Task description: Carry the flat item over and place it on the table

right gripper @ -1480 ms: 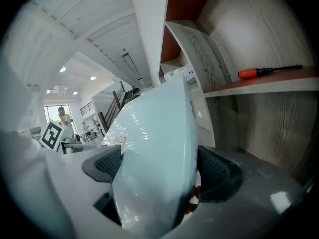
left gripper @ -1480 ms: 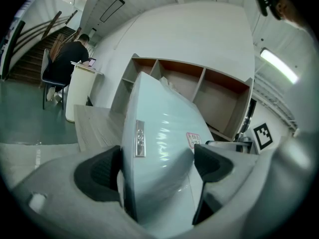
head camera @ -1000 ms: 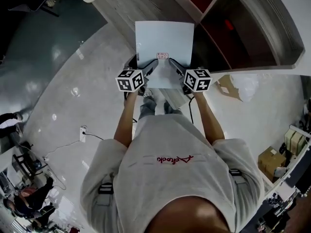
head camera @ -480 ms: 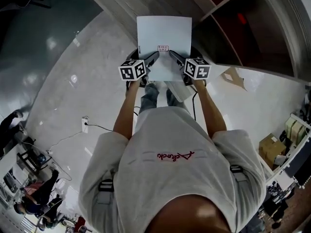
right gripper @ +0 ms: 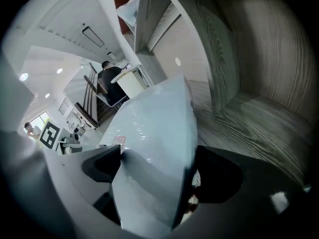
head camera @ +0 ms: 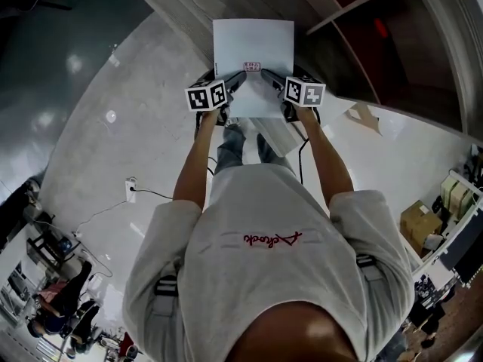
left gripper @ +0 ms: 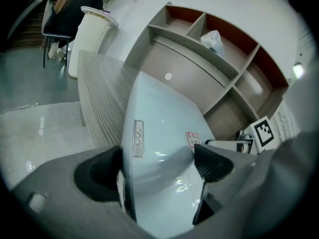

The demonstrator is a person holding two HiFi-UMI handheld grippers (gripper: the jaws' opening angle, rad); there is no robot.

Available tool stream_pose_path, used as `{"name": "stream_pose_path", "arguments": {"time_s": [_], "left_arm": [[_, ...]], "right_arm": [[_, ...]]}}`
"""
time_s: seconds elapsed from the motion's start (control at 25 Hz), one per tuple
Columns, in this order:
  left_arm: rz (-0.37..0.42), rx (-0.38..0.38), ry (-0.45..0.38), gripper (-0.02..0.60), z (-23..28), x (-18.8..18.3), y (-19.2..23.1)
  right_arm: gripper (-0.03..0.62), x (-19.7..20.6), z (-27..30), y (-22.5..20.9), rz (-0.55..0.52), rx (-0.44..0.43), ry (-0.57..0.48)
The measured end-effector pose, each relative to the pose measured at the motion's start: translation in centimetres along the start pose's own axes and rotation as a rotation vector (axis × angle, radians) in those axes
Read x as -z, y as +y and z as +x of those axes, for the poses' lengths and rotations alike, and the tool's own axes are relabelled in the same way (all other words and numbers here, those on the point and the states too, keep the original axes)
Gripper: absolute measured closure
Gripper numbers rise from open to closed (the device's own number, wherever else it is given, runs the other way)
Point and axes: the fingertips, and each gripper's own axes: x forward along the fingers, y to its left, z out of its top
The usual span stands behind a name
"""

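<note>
The flat item is a thin white slab with a small red-print sticker, held level in front of the person. My left gripper is shut on the slab's near left edge, and the slab fills the space between its dark pads. My right gripper is shut on the near right edge, with the slab between its pads. The far end of the slab hangs over the grey wood-grain table. In the left gripper view the table runs beneath and left of the slab.
A curved wooden shelf unit with red-backed compartments stands to the right of the table. A cardboard scrap lies on the glossy white floor. A seated person and a white stand are at the table's far end. Boxes sit at the right.
The person has stepped forward with the slab held in both grippers. The table and shelf have slid nearer, and the slab's far end now reaches over the table edge.
</note>
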Motion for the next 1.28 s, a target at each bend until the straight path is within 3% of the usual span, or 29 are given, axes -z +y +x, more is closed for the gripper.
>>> {"name": "stream_pose_path", "arguments": {"time_s": [0.36, 0.84, 0.96, 1.16, 1.28], "left_arm": [[-0.034, -0.031, 0.078, 0.112, 1.7, 0.6, 0.8], [-0.009, -0.040, 0.079, 0.109, 1.8, 0.4, 1.0], [0.033, -0.057, 0.066, 0.110, 0.8, -0.2, 1.2], [0.090, -0.075, -0.017, 0.114, -1.7, -2.3, 0.6], [0.156, -0.070, -0.080, 0.151, -3.4, -3.9, -1.0]], "right_arm": [[0.100, 0.7, 1.6, -1.7, 0.070, 0.004, 0.050], [0.095, 0.6, 1.9, -2.0, 0.067, 0.005, 0.045], [0.127, 0.1, 1.2, -1.8, 0.000, 0.033, 0.027], [0.204, -2.8, -1.7, -1.3, -0.094, 0.077, -0.101], [0.272, -3.9, -3.5, -1.0, -0.136, 0.099, -0.149]]}}
